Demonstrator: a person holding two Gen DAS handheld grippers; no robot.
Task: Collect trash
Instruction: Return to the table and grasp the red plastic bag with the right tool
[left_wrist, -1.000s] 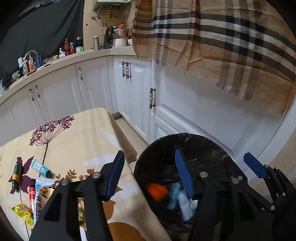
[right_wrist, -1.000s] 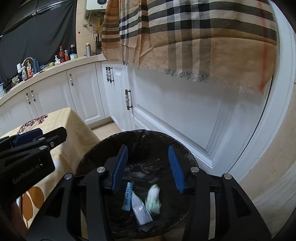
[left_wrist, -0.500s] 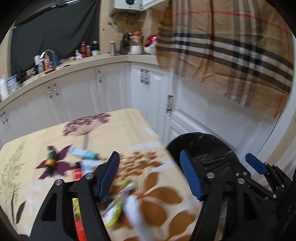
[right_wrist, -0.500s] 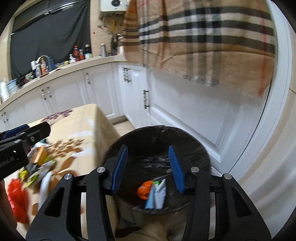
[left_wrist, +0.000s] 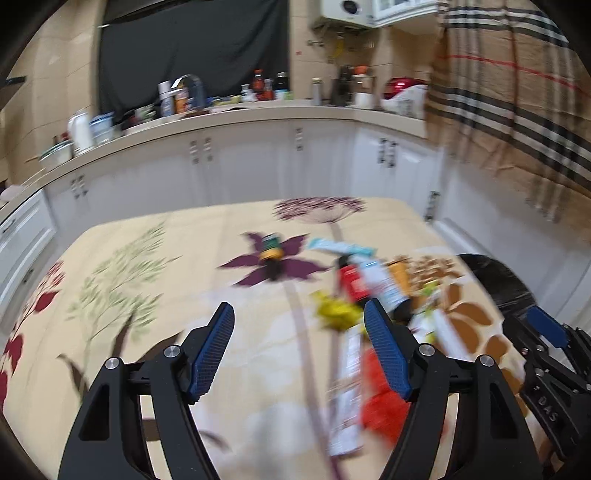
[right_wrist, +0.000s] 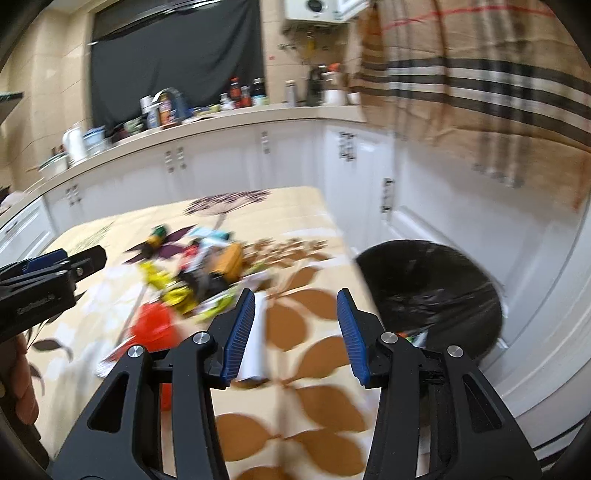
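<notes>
While both cameras blur with motion, they show a table (left_wrist: 155, 258) draped in a cream cloth printed with purple flowers and brown leaves, set in a kitchen with white cabinets (left_wrist: 258, 166), a cluttered counter (left_wrist: 229, 110) at the far side and a plaid cloth (left_wrist: 517, 92) hanging at the right. Trash (left_wrist: 362, 288) lies in a loose heap on the table's right half: a red tube, a yellow wrapper, a teal packet, white and red pieces. The left gripper (left_wrist: 299, 347) hangs above the cloth, its jaws having just been opening, with nothing between them. The right gripper (right_wrist: 295, 328) stands partly open and empty over the brown leaves. Only the right wrist view shows the black-lined bin (right_wrist: 432, 291) fully, on the floor just right of the table; the left view catches merely its rim.
</notes>
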